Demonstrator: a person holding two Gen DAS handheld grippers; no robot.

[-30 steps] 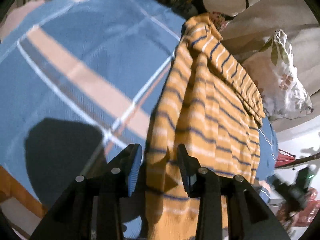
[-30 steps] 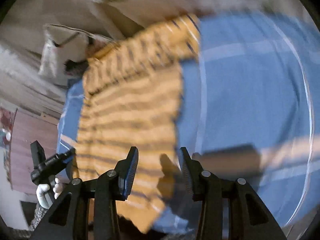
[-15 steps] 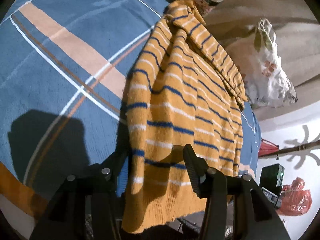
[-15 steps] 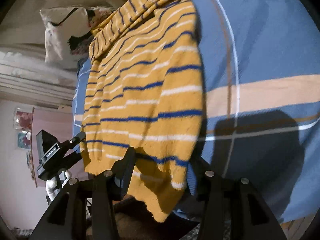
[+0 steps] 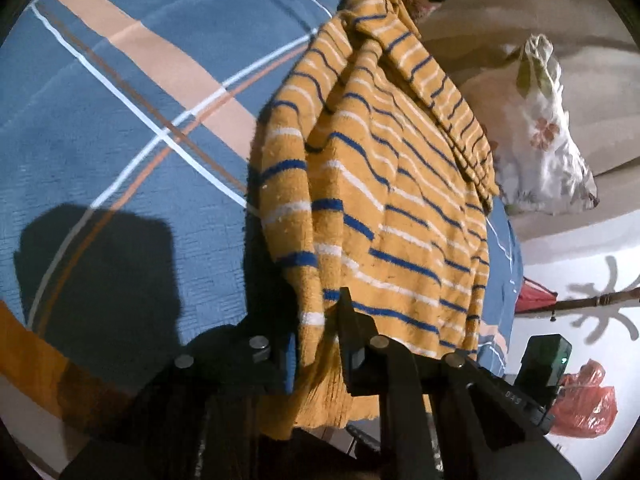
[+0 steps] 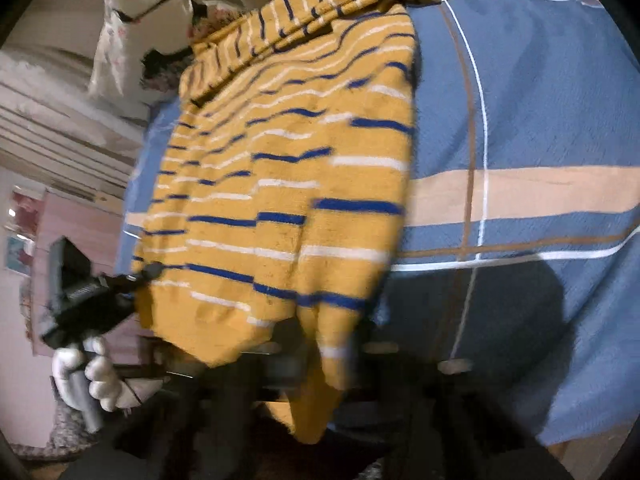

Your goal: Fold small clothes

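Both tongs [image 5: 316,344] [image 6: 336,356] pinch striped sweater [image 5: 384,200] hem.

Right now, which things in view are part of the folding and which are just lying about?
In the job: striped sweater, left gripper and right gripper, each shut on its hem; plaid bedspread beneath.

Lying about: floral pillow, red plastic bag.

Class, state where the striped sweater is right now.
The sweater lies on the blue plaid bedspread, its collar toward the floral pillow; each gripper pinches a near hem corner.
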